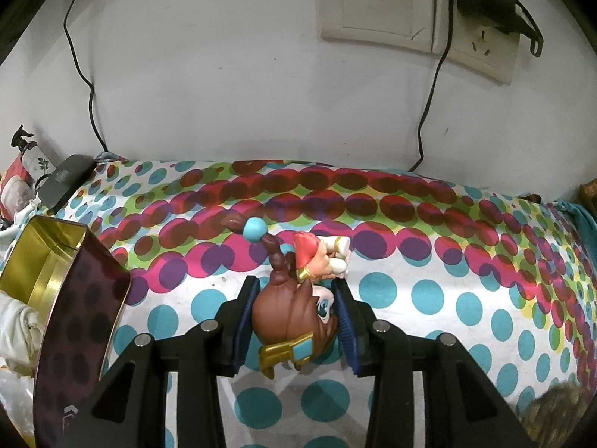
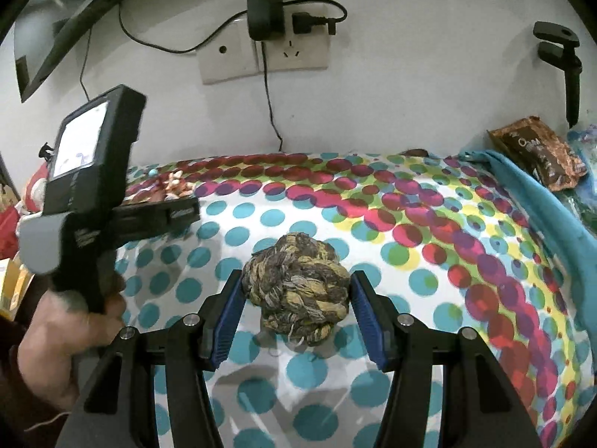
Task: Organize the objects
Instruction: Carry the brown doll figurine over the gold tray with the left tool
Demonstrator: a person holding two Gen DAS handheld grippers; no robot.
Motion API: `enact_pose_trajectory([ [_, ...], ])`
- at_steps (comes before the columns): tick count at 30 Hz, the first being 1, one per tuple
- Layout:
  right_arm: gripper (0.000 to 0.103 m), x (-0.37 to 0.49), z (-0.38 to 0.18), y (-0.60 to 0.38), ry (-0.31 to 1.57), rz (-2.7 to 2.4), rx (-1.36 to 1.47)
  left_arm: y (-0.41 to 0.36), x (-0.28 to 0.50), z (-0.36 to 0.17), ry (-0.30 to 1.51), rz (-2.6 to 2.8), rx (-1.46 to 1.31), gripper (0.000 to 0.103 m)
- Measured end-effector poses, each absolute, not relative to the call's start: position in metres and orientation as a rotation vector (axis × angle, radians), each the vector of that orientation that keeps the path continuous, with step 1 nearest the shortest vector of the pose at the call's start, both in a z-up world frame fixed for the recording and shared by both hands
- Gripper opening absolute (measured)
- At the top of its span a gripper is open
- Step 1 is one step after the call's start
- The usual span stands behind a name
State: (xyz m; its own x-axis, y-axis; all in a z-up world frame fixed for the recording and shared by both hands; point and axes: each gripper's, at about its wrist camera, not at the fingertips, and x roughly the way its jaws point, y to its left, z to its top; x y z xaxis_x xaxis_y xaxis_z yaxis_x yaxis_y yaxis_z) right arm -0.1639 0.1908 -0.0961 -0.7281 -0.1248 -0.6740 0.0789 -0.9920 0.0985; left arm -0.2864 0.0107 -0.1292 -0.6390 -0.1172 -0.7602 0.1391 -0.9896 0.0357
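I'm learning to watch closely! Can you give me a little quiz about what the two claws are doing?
1. True or false: the left claw is shut on the doll.
2. What sits between the right claw's fingers: A) rope ball B) snack bag C) tin?
3. Fill in: the tin left of the doll is ____ (open or lidded).

Key: 1 true; 2 A; 3 open.
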Motion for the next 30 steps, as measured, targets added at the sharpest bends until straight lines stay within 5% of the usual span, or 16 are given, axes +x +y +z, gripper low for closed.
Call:
enact_pose_trajectory([
  [30, 0.054, -0.152, -0.094, 0.176, 0.014, -2.838, 1.103, -0.039, -0.231, -0.124, 0.074, -2.72, 1.296, 0.04],
])
